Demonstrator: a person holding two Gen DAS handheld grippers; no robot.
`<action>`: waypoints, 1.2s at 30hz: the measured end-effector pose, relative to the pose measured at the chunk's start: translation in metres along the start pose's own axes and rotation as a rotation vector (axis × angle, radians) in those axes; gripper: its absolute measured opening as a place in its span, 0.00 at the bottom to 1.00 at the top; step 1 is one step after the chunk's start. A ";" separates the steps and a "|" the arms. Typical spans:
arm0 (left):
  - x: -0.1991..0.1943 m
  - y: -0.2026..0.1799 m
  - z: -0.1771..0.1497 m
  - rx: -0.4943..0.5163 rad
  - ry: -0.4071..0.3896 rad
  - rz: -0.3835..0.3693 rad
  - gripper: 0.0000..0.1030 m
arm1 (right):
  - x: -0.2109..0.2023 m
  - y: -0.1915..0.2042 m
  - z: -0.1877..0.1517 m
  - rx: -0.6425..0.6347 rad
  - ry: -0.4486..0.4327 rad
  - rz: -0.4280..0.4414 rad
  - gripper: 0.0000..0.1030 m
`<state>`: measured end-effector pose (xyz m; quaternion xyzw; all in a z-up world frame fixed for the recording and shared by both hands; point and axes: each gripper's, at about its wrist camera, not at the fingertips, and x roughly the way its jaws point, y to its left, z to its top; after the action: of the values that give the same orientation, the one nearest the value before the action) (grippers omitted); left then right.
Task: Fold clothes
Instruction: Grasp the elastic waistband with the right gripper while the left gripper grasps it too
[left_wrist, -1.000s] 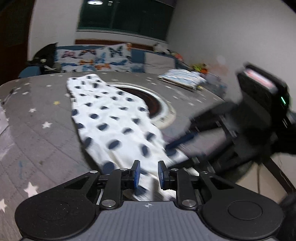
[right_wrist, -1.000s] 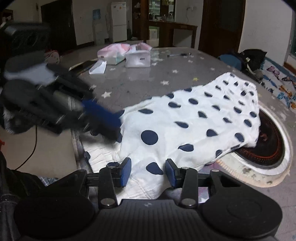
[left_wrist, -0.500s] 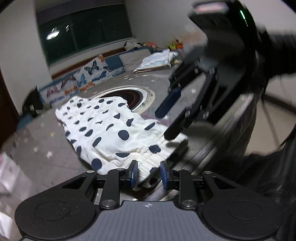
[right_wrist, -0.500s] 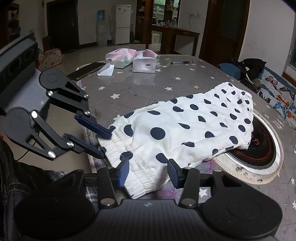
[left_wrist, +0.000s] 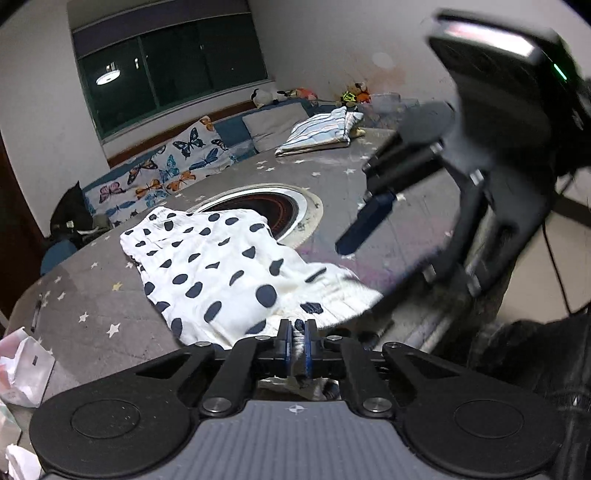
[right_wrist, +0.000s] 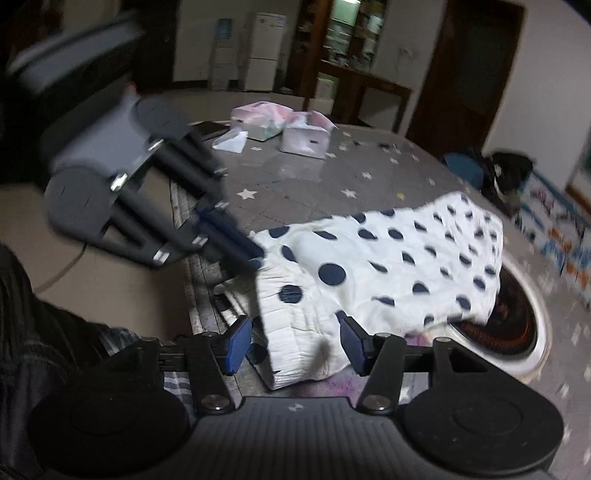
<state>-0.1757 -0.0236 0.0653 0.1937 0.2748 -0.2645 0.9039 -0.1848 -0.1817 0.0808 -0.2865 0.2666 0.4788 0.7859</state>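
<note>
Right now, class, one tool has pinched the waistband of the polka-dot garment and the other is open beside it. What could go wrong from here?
1. The left tool grips only a thin bit of the polka-dot garment at its elastic edge; a pull may slip it free.
2. The right tool is open, so a lift now would probably bunch the cloth.
3. The far end overlaps the round burner; dragging may snag or soil it.

The white navy-dotted cloth garment (left_wrist: 221, 273) is looking soft and crinkled, its ribbed hem (right_wrist: 295, 332) finely pleated; the grey star-printed tablecloth (right_wrist: 295, 184) is appearing matt and quilted.
</note>
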 end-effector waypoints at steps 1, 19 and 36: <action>0.001 0.002 0.001 -0.001 0.003 -0.010 0.07 | 0.001 0.004 0.001 -0.028 -0.001 -0.007 0.57; 0.010 -0.035 -0.025 0.228 0.062 0.013 0.32 | 0.013 0.015 -0.003 -0.087 0.018 0.021 0.63; 0.016 -0.046 -0.033 0.367 0.073 0.063 0.27 | 0.012 0.016 -0.005 -0.086 0.011 0.023 0.63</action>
<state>-0.2043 -0.0495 0.0211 0.3732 0.2482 -0.2744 0.8508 -0.1949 -0.1725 0.0660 -0.3192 0.2534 0.4975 0.7658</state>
